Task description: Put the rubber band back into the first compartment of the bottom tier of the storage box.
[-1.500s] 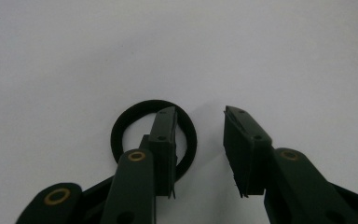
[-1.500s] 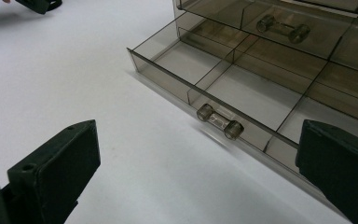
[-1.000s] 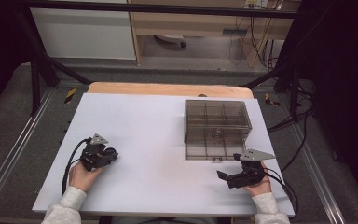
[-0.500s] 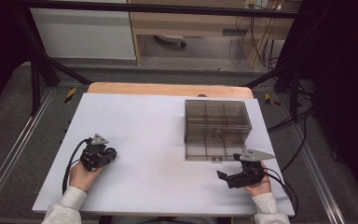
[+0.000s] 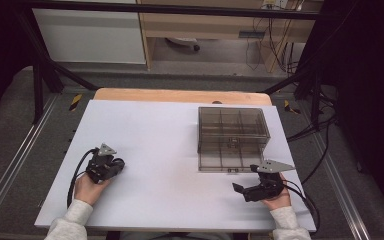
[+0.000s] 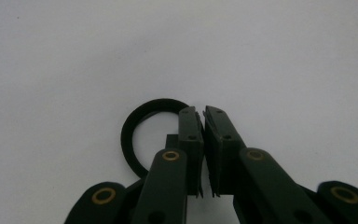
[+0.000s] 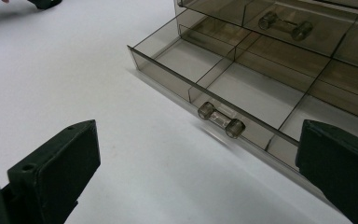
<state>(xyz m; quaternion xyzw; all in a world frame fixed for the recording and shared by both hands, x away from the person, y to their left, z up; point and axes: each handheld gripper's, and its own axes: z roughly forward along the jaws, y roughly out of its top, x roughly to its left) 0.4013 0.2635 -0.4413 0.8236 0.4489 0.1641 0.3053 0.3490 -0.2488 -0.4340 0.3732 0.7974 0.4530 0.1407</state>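
Partly hidden black ring (image 6: 135, 135) behind closed left gripper (image 6: 204, 116), grip unclear

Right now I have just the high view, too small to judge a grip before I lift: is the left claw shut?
Observer: Yes. The left claw has just been closing and is shut beside a black ring; whether the rim is pinched is hidden.
Operator: And the right claw?
Observer: The right claw is wide open, nothing between.
Operator: Anything in the drawer?
Observer: The lower drawer is pulled out; the compartments in sight look empty.
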